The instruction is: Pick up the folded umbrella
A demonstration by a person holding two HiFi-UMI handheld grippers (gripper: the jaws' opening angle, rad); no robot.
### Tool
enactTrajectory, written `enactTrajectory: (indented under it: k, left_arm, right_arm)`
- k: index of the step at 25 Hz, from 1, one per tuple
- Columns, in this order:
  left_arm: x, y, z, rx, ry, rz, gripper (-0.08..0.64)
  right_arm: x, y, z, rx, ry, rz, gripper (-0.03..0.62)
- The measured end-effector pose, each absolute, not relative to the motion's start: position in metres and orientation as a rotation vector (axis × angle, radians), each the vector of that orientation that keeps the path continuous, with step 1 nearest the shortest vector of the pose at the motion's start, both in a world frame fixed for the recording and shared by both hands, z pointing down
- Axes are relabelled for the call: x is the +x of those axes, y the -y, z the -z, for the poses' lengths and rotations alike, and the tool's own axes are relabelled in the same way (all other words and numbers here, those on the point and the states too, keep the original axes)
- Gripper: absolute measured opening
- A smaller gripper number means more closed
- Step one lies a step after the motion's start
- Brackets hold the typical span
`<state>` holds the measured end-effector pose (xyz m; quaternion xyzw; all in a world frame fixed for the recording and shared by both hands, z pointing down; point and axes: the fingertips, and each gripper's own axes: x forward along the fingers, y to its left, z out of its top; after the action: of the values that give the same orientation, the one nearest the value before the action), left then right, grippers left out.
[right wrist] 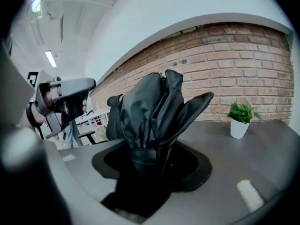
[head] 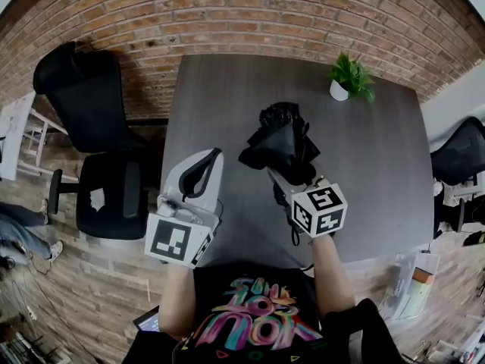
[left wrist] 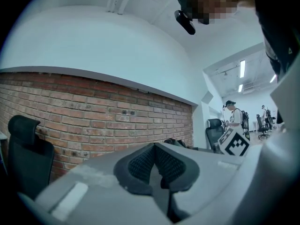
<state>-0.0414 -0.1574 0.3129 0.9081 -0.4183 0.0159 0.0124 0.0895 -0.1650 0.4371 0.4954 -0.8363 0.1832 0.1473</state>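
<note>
The right gripper (head: 282, 179) is closed on the umbrella (head: 280, 139). It pinches the narrow end, where the black cloth bunches together. The rest of the umbrella sticks out past the gripper, with loose black flaps hanging open. It is over the middle of the counter (head: 379, 165). From the right gripper view it looks lifted up, with the counter top showing below and behind it, so I think no part is resting on the counter now.

The left gripper (head: 201, 174) is closed and holds nothing. It waits by the left edge of the counter, well apart from the umbrella. A small plant (head: 350, 78) in a white pot stands near the far right corner, out of the way.

I think the grab is done and the lift is the step in hand, so the job is nearly finished. The next move needs a firm, steady squeeze, because the cloth is soft and floppy and could slip. The umbrella should be held clear of the counter without swinging.
</note>
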Motion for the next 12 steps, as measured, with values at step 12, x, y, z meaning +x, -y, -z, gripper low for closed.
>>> enactTrajectory:
  k: [12]
  left_arm:
    - [-0.031, 0.156, -0.317, 2.849, 1.243, -0.077, 0.000]
  right_arm:
    - [0.122, 0.143, -0.360, 1.586, 2.492, -0.301, 0.250]
